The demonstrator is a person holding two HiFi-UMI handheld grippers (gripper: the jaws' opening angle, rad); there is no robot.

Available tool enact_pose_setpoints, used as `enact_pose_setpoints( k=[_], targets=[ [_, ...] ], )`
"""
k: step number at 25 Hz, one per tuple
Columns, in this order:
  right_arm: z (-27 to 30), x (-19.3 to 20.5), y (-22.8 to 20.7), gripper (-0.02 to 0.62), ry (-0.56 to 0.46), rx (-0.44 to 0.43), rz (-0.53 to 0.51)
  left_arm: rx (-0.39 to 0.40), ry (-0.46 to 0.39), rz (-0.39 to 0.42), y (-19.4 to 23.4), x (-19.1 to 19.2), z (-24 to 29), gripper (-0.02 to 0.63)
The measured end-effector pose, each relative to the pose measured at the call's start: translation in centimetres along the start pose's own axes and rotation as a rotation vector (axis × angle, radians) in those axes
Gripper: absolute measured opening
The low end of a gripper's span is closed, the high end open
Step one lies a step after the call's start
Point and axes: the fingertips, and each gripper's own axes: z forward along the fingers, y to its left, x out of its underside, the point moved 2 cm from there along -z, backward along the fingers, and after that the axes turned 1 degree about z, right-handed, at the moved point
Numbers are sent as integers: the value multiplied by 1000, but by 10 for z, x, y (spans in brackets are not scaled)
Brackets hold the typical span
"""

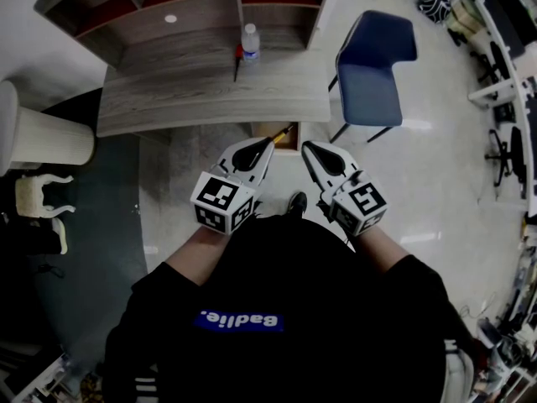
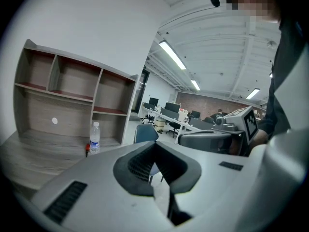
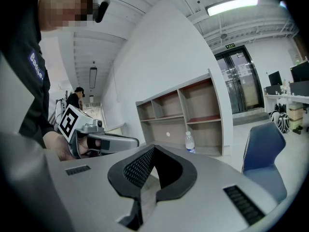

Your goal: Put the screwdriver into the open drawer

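1. The left hand-held gripper (image 1: 267, 147) and the right hand-held gripper (image 1: 307, 148) are held side by side in front of the person, pointing at the bench (image 1: 193, 99). Each has its jaws closed tip to tip with nothing between them.
2. A slim red-handled tool, judged to be the screwdriver (image 1: 236, 67), lies on the bench just beside a water bottle (image 1: 250, 42). Its dark shaft points toward the person, and it is well apart from both grippers.
3. The open drawer (image 1: 262, 131) stands out under the bench's front edge, just beyond the closed jaw tips. A slim orange-and-dark thing (image 1: 283, 133) lies slantwise in it, too small to identify.
4. If that thing is itself a screwdriver, the drawer may already hold what the task wants. If not, the red-handled tool is the one meant, and it lies outside the drawer.
5. Judged by its look, the screwdriver is light and stiff. Its round handle would roll easily and its smooth shaft would be slippery.
6. The handle's middle is the better place to take hold, with the jaws set across it. The bottle stands close enough to be knocked.
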Motion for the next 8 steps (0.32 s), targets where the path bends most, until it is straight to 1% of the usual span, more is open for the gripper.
enact_pose_setpoints(
  k=[8],
  targets=[
    [-1, -1, 2, 29, 10, 8, 5, 1, -1, -2, 1, -2, -2, 3]
  ],
)
